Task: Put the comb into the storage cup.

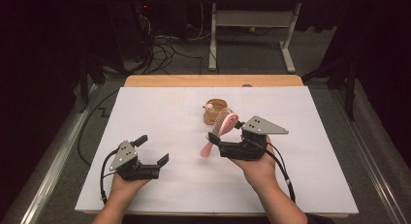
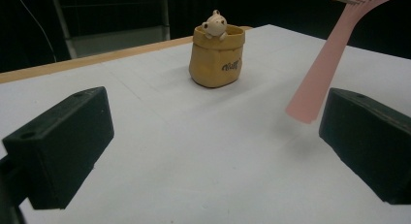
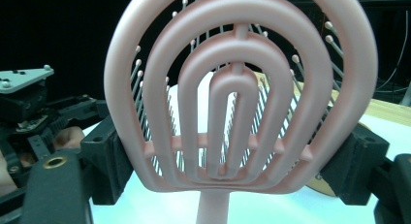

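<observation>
A pink paddle hairbrush (image 1: 224,123) is held above the white table sheet, with my right gripper (image 1: 225,133) shut on its head and its handle slanting down to the left. In the right gripper view the brush's ribbed back (image 3: 237,88) faces me, clamped between both jaws of the right gripper (image 3: 231,161). A tan bag-shaped cup (image 1: 215,112) with a small bear figure on its rim stands just behind the brush. My left gripper (image 1: 152,150) rests low at the front left, open and holding nothing. The left gripper view has the cup (image 2: 216,56) ahead and the brush handle (image 2: 320,73) at the right.
White paper (image 1: 160,117) covers a wooden table whose far edge (image 1: 213,81) shows. Beyond it are a dark floor with cables (image 1: 165,52) and a white desk frame (image 1: 252,20). Open sheet lies all around the cup.
</observation>
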`<move>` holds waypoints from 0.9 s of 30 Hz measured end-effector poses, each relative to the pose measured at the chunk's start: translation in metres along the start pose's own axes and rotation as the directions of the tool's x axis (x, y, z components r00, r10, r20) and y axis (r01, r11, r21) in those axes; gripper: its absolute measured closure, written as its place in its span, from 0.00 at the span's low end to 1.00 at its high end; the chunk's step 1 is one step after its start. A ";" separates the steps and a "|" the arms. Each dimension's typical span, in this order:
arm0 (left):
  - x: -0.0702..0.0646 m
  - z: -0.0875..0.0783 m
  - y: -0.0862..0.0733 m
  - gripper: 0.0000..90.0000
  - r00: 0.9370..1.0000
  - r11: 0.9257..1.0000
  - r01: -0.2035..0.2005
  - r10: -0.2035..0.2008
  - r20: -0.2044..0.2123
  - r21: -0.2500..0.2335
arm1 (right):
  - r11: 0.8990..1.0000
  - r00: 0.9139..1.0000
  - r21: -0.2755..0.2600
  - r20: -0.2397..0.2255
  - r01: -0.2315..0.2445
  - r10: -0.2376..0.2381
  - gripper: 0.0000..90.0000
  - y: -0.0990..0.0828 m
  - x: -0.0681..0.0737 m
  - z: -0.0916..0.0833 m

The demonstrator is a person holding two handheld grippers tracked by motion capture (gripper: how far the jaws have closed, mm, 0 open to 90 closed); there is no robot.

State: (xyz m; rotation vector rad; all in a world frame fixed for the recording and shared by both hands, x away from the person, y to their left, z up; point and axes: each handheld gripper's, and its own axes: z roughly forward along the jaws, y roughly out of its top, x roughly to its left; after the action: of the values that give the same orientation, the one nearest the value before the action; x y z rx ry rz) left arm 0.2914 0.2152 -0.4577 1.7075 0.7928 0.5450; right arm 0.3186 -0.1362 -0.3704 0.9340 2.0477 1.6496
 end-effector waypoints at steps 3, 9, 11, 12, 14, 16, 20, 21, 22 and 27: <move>0.002 -0.001 -0.002 0.00 1.000 1.000 0.011 -0.011 0.006 -0.002 | 1.000 1.000 0.001 0.005 -0.003 0.003 0.23 -0.003 -0.002 -0.001; 0.004 -0.001 -0.005 0.00 1.000 1.000 0.016 -0.016 0.006 0.004 | 1.000 1.000 0.001 0.022 -0.006 0.006 0.23 -0.007 -0.008 -0.006; 0.004 -0.001 -0.005 0.00 1.000 1.000 0.016 -0.017 0.003 0.002 | 1.000 1.000 0.001 0.029 -0.007 0.007 0.23 -0.007 -0.010 -0.008; 0.004 -0.001 -0.005 0.00 1.000 1.000 0.017 -0.017 0.000 0.001 | 1.000 0.999 0.002 0.032 -0.004 0.004 0.23 -0.008 -0.011 -0.009; 0.005 -0.002 -0.005 0.00 1.000 1.000 0.019 -0.019 0.000 0.001 | 1.000 0.999 0.003 0.041 -0.002 0.002 0.23 -0.008 -0.014 -0.012; 0.006 -0.002 -0.005 0.00 1.000 1.000 0.019 -0.019 -0.001 0.004 | 1.000 0.999 0.002 0.051 0.000 0.000 0.23 -0.008 -0.017 -0.015; 0.006 -0.003 -0.005 0.00 1.000 1.000 0.017 -0.017 -0.002 0.004 | 1.000 0.998 0.000 0.070 -0.005 0.005 0.23 -0.009 -0.025 -0.022; 0.007 -0.003 -0.005 0.00 1.000 1.000 0.020 -0.020 -0.001 0.002 | 1.000 0.997 -0.003 0.076 -0.007 0.007 0.23 -0.009 -0.026 -0.023; 0.007 -0.003 -0.005 0.00 1.000 1.000 0.020 -0.020 0.001 -0.001 | 1.000 0.997 -0.004 0.078 -0.008 0.009 0.23 -0.009 -0.028 -0.025; 0.007 -0.003 -0.006 0.00 1.000 1.000 0.022 -0.022 0.001 -0.004 | 1.000 0.995 -0.006 0.103 -0.010 0.010 0.23 -0.010 -0.035 -0.032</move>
State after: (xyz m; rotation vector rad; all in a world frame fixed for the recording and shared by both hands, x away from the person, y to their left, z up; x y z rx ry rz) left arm 0.2922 0.2232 -0.4626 1.6939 0.8083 0.5305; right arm 0.3205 -0.1844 -0.3760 1.0075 1.9726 1.5773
